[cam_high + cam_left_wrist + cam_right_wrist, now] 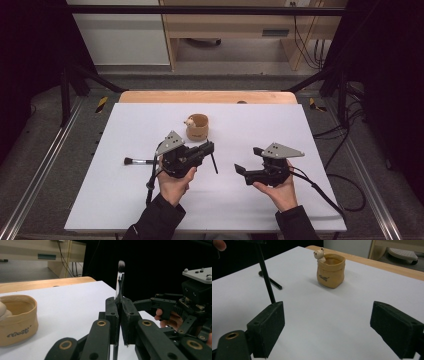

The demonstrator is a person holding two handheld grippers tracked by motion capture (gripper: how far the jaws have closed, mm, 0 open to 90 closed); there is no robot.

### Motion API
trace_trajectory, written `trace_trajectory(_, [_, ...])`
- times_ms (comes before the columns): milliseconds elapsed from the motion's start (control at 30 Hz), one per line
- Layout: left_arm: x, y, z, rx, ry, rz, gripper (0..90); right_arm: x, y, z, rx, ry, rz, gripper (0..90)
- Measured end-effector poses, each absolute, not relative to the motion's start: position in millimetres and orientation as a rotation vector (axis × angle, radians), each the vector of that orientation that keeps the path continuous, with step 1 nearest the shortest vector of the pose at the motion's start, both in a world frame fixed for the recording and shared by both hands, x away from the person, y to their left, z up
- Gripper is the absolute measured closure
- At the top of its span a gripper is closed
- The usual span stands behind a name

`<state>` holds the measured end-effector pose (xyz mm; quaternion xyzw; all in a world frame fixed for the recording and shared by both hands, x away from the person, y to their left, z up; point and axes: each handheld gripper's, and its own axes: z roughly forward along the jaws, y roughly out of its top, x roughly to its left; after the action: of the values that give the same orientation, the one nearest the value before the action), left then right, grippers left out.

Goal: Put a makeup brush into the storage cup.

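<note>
Nearest the person, two hands come up from the bottom of the high view, each carrying one gripper. The left gripper [210,148] has its jaws clenched on one thin black makeup brush [120,280]; in the left gripper view the handle stands up between the pressed pads and ends in a small dark tuft at the top. From above, the lower end of that brush [215,164] slants down toward the white table [130,200], its tip close above the surface. The right gripper [246,161] sits well apart to the right, its jaws released and standing wide, with nothing between them; in the right gripper view the two black pads frame bare table.

Farther out lies a second brush [136,161], flat on the white surface to the left of the left hand, untouched. Beyond both grippers stands one tan pouch-shaped cup [197,127], upright, with a single small bear figure [319,254] on its rim. Count: two grippers, two brushes, one cup, one bear.
</note>
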<state>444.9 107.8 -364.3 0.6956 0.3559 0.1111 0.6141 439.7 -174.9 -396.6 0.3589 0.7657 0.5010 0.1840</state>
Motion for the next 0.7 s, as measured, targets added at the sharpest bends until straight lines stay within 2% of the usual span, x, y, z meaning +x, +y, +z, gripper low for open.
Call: trace_trajectory(700, [463.9, 127.6, -341.9, 1.638, 0.839, 0.346, 84.6, 441.5, -190.4, -400.2, 1.049, 2.146, 1.356, 4.6])
